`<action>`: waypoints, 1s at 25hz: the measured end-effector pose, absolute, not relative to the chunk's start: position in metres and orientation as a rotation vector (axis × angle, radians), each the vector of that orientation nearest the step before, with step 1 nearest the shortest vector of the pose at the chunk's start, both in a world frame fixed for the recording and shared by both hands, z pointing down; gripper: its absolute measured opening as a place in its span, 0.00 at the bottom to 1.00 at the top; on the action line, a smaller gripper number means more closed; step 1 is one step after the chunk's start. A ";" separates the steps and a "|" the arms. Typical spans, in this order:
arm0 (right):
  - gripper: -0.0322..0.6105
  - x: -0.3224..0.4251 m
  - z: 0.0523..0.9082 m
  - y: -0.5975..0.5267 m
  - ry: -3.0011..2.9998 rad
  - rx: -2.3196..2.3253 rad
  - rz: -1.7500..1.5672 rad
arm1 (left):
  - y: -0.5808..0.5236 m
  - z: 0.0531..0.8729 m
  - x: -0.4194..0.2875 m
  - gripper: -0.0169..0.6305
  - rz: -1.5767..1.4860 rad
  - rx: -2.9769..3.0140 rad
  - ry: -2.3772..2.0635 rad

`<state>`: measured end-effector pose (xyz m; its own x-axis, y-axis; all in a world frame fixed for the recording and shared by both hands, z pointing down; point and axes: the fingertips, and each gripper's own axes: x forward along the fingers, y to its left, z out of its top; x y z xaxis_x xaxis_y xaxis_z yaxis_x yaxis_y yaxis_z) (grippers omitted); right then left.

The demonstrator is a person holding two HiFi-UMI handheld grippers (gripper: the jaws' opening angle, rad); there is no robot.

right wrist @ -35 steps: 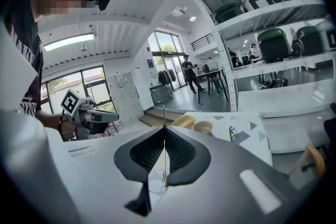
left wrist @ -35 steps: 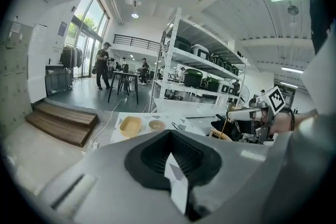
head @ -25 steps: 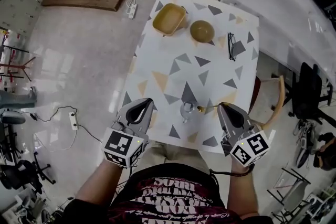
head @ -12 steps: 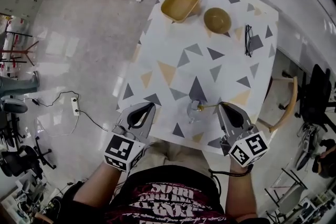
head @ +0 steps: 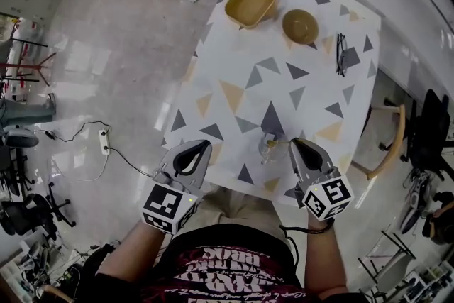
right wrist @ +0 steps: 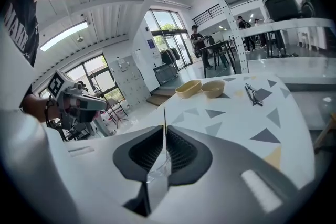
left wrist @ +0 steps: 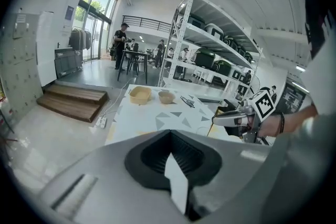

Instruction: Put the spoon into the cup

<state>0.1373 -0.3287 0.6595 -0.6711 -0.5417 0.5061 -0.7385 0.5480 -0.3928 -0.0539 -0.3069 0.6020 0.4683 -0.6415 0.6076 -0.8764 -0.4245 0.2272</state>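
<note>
A clear glass cup (head: 266,150) stands near the front edge of the triangle-patterned table (head: 284,92). My right gripper (head: 294,145) is just to its right, shut on the handle of a gold spoon (head: 279,142). The spoon's bowl end reaches the cup's rim; whether it is inside I cannot tell. In the right gripper view the spoon (right wrist: 165,126) shows as a thin upright line between the closed jaws. My left gripper (head: 203,145) hangs at the table's front left corner, left of the cup, shut with nothing in it (left wrist: 170,136).
At the far end of the table sit a yellow tray (head: 250,3), a tan bowl (head: 300,26) and a pair of glasses (head: 341,53). A wooden chair (head: 386,145) stands right of the table. Cables and a power strip (head: 106,142) lie on the floor at left.
My right gripper has carried the spoon a little to the left, bringing its bowl end from beside the cup to the cup's rim. The left gripper stays shut in place.
</note>
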 end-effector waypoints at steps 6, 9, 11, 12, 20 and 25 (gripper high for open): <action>0.33 0.138 0.644 -0.316 -2.441 1.056 0.796 | -0.300 0.562 -0.055 0.03 0.551 2.269 -1.275; 0.34 0.144 0.624 -0.310 -2.434 1.098 0.713 | -0.294 0.539 -0.056 0.03 0.529 2.326 -1.283; 0.34 0.149 0.611 -0.306 -2.427 1.141 0.665 | -0.289 0.524 -0.057 0.03 0.515 2.366 -1.284; 0.34 0.151 0.605 -0.304 -2.425 1.162 0.648 | -0.286 0.518 -0.058 0.03 0.509 2.379 -1.281; 0.25 0.157 0.538 -0.272 -2.461 1.299 0.484 | -0.268 0.468 -0.062 0.03 0.408 2.493 -1.282; 0.10 0.160 0.487 -0.245 -2.505 1.414 0.366 | -0.253 0.442 -0.059 0.03 0.352 2.560 -1.265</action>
